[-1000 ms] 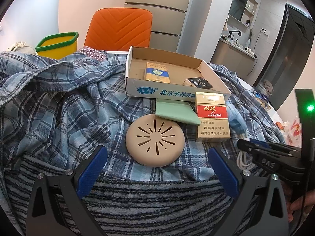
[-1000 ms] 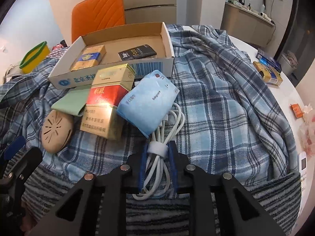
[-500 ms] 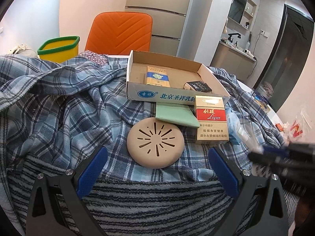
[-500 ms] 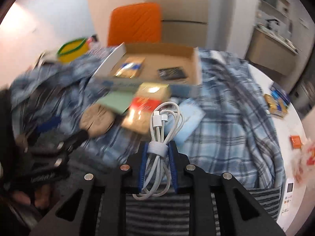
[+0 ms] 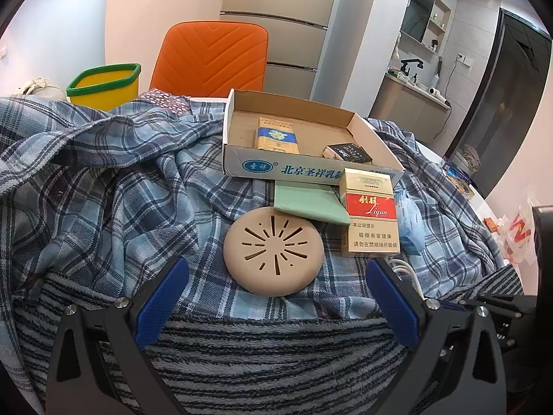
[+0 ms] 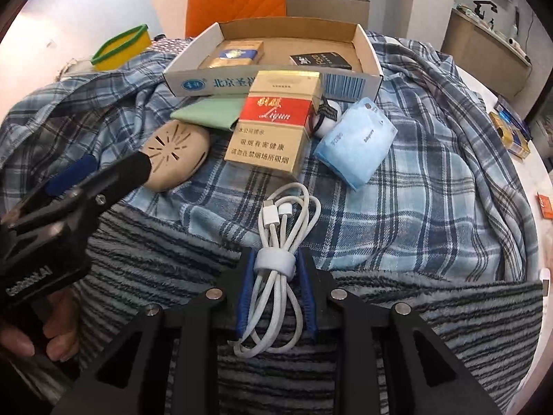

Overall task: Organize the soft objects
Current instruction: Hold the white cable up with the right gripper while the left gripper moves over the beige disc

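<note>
My right gripper (image 6: 274, 269) is shut on a coiled white cable (image 6: 280, 238), held above the striped fleece (image 6: 155, 259). My left gripper (image 5: 276, 297) is open and empty, just short of a beige round slotted pad (image 5: 273, 250), which also shows in the right wrist view (image 6: 174, 154). Beyond lie a green folded cloth (image 5: 306, 202), a red and gold cigarette carton (image 5: 369, 214) and a blue tissue pack (image 6: 356, 141) on the blue plaid cloth (image 5: 121, 180). An open cardboard box (image 5: 304, 169) holds two small packs.
An orange chair (image 5: 211, 57) and a yellow bin with a green rim (image 5: 103, 84) stand behind the table. Small boxes (image 6: 511, 131) lie on the white table at the right edge. A white round object (image 6: 326, 119) sits between the carton and the tissue pack.
My right gripper lifted the cable off the cloth by the tissue pack, swung left, then came back towards centre, still holding it. My left gripper has barely moved.
</note>
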{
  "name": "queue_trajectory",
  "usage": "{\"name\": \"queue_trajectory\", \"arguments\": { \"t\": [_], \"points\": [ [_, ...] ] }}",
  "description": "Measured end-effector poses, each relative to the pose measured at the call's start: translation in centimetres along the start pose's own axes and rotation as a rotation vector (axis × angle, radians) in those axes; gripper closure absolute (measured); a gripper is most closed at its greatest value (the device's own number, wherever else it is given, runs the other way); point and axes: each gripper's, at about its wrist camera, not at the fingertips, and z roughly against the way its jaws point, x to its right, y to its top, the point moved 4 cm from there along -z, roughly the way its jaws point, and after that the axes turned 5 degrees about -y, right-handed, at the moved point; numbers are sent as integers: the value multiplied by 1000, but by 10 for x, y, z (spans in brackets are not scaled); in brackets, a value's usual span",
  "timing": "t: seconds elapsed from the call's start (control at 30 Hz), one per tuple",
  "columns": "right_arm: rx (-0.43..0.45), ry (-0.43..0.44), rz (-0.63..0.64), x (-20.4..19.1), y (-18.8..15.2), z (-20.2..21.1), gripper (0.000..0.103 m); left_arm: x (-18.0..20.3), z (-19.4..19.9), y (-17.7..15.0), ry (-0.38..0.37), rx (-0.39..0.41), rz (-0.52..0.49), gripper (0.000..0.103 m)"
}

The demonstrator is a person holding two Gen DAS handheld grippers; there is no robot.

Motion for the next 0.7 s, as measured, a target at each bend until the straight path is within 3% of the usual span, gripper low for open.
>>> {"name": "queue_trajectory", "arguments": {
  "t": [0.23, 0.53, 0.6, 0.7],
  "points": [
    [135, -41, 11, 0, 0, 24, 80, 3, 4, 1, -3, -9, -17, 1],
    [375, -33, -1, 17, 28, 66, 80, 8, 21, 29, 89, 63, -141, 3],
    [477, -55, -1, 22, 34, 73, 80, 7, 16, 35, 69, 54, -155, 4],
    [553, -106, 16, 25, 38, 74, 80, 5, 8, 42, 19, 56, -150, 8]
  ]
}}
